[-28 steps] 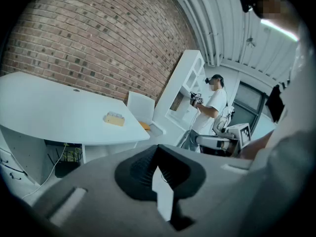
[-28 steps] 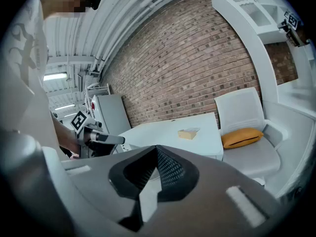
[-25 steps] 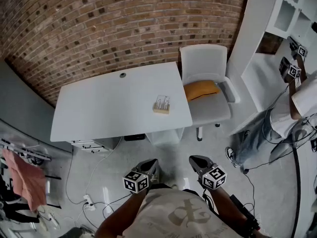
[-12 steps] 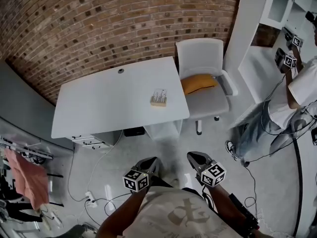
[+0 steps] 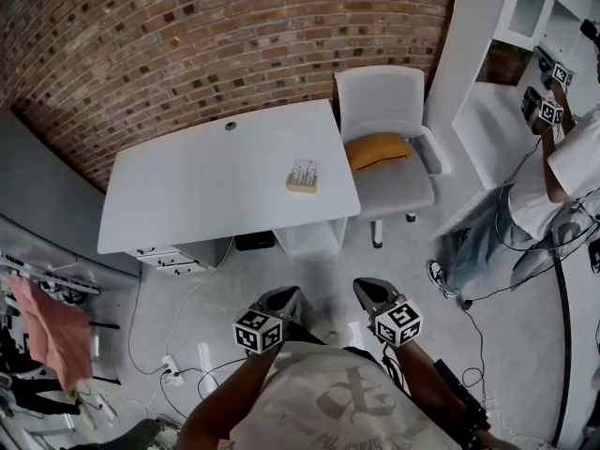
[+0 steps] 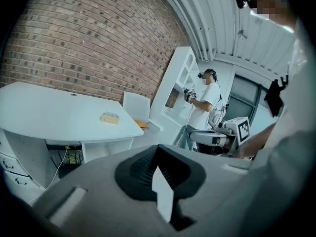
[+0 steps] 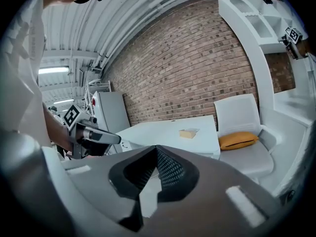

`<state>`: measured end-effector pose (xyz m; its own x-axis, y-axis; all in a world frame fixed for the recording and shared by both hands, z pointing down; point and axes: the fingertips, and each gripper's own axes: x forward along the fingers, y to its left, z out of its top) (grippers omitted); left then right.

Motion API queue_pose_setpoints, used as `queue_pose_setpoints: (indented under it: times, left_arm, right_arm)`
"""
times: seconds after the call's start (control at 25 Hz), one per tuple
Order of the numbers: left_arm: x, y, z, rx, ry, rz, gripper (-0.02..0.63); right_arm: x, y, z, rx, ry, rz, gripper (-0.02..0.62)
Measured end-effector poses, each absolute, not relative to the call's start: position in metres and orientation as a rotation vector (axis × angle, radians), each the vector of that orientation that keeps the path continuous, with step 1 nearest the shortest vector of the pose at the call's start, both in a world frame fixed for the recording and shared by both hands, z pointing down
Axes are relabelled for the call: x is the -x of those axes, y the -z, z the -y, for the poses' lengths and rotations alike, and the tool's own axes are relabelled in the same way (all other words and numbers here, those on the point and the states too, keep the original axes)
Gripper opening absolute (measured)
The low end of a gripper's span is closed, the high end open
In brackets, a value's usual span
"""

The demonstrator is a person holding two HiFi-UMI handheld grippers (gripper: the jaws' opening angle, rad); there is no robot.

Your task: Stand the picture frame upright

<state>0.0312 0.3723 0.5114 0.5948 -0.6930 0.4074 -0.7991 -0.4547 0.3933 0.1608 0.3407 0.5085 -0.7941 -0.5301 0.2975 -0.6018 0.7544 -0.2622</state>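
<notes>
The picture frame (image 5: 303, 176), small, with a pale wooden edge, lies flat near the right end of the white table (image 5: 206, 195). It also shows in the left gripper view, frame (image 6: 110, 118), and in the right gripper view, frame (image 7: 188, 133). My left gripper (image 5: 285, 296) and right gripper (image 5: 364, 289) hang close to my body above the floor, well short of the table. Both are shut with nothing between their jaws. Each shows in the other's view: right gripper (image 6: 217, 138), left gripper (image 7: 94, 135).
A white chair with an orange cushion (image 5: 380, 148) stands at the table's right end. A white shelf unit (image 5: 506, 54) rises beyond it, where another person (image 5: 562, 176) holds grippers. A drawer unit (image 5: 169, 270) sits under the table; cables (image 5: 178, 368) trail on the floor.
The head view has shifted slightly, so the table sits a little higher in the picture. Both grippers stay shut near my body. The frame lies where it was.
</notes>
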Motion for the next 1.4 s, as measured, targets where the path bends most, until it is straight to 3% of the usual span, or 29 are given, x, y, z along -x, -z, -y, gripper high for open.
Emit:
queue_pose_setpoints:
  times: [1.4]
  left_arm:
    - [0.079,-0.51,-0.233,-2.365,-0.132,0.992,0.003]
  right_arm:
    - [-0.068,-0.49,-0.209,-1.157,-0.462,2.567,0.006]
